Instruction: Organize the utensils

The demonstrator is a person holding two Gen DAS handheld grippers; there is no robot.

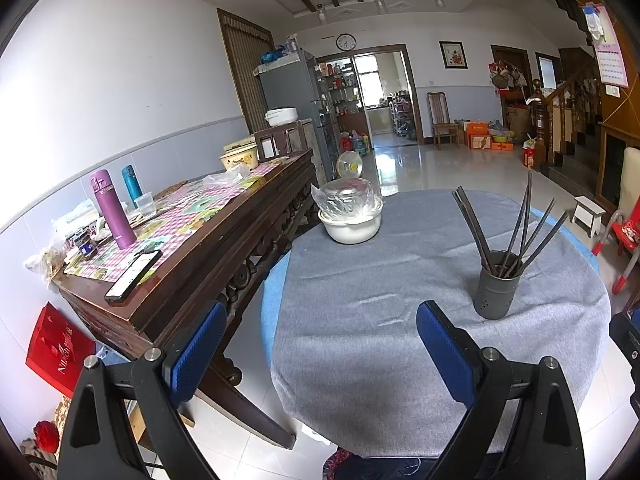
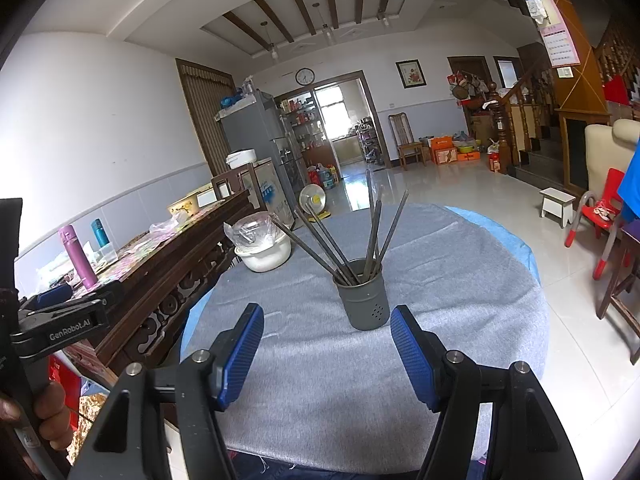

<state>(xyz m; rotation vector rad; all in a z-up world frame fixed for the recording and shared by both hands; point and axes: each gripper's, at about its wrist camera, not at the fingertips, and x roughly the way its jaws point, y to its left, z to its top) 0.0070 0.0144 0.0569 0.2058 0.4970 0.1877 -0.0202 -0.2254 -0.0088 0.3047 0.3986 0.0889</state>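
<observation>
A dark grey perforated utensil holder (image 1: 498, 284) (image 2: 363, 294) stands upright on the round table's grey cloth (image 1: 380, 304) (image 2: 320, 360). Several dark chopsticks (image 1: 520, 224) (image 2: 344, 236) stand in it, fanned outward. My left gripper (image 1: 320, 348) is open and empty, held over the table's near left side, the holder ahead to its right. My right gripper (image 2: 326, 352) is open and empty, just short of the holder, which sits ahead between its blue pads (image 2: 412, 356). The left gripper also shows at the left edge of the right wrist view (image 2: 60, 320).
A white bowl covered with clear plastic (image 1: 350, 216) (image 2: 262, 246) sits at the table's far left. A wooden side table (image 1: 192, 240) on the left holds a purple flask (image 1: 112, 210), a phone (image 1: 134, 276) and clutter. A red chair (image 2: 604, 208) stands right.
</observation>
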